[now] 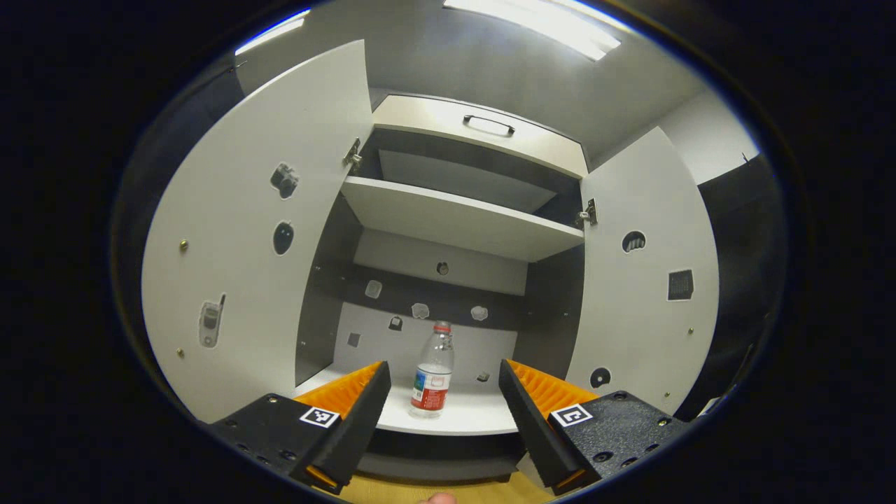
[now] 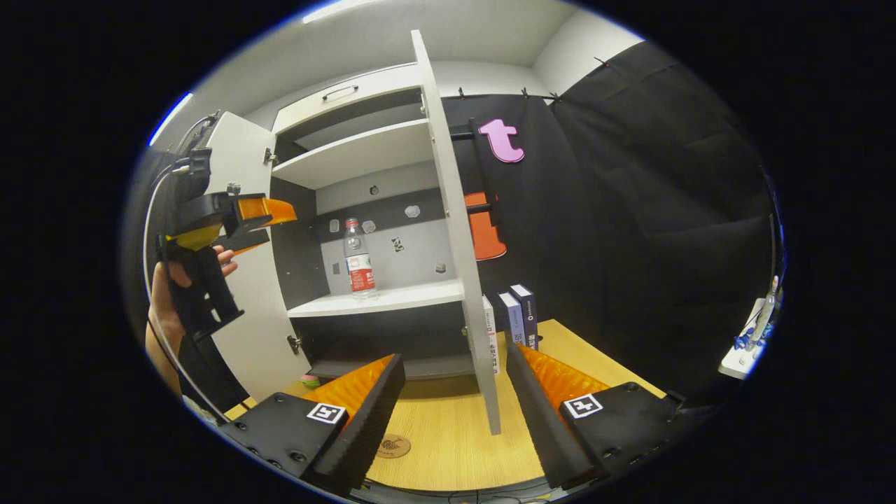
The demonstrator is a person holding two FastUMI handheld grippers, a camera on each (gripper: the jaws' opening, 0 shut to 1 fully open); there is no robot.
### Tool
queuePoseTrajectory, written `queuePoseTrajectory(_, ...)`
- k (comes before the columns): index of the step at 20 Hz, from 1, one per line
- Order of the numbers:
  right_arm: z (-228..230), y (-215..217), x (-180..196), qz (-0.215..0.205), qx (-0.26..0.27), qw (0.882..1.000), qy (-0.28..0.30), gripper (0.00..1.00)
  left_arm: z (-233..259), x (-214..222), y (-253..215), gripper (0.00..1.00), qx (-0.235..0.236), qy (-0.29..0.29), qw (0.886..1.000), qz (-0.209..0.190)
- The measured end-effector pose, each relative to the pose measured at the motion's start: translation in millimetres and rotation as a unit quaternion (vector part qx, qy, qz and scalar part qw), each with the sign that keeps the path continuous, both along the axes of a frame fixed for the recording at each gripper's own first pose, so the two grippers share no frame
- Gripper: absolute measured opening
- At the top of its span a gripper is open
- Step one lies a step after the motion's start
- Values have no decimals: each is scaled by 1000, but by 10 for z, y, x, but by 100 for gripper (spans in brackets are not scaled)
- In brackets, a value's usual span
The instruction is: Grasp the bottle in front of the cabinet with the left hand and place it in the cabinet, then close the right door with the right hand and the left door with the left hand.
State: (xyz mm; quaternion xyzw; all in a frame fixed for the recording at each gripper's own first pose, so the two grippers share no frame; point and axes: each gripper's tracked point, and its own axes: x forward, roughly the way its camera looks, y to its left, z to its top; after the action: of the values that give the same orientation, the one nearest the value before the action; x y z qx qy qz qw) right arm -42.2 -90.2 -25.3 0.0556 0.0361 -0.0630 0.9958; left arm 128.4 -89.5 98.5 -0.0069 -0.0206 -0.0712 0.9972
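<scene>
My left claw [image 1: 444, 392] stands wide open and holds nothing, its fingers spread to either side of the bottle [image 1: 432, 371], which stands farther off, apart from them. The bottle is upright on the lower shelf [image 1: 476, 418] of the cabinet [image 1: 483, 129], near that shelf's front edge. Both doors hang open: the left door [image 1: 245, 238] and the right door [image 1: 640, 294] flank the opening. In the right gripper view, my right claw [image 2: 455, 399] is also wide open and empty, above the wooden worktop [image 2: 448, 441], with the right door's edge [image 2: 458, 245] between its fingers, farther off. A few boxes [image 2: 516, 318] stand on the worktop beside that door.
</scene>
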Motion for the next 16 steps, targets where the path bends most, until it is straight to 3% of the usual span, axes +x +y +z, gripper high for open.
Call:
queuePoseTrajectory(11,-184,308,171,41,9,999,20,97,-870,-998,584,95,29,14,997,67)
queuePoseTrajectory(12,-193,343,169,44,12,999,21,100,-982,-1078,616,95,27,23,997,72)
queuePoseTrajectory(16,-212,433,171,52,14,998,24,97,-1313,-1289,599,95,3,60,996,72)
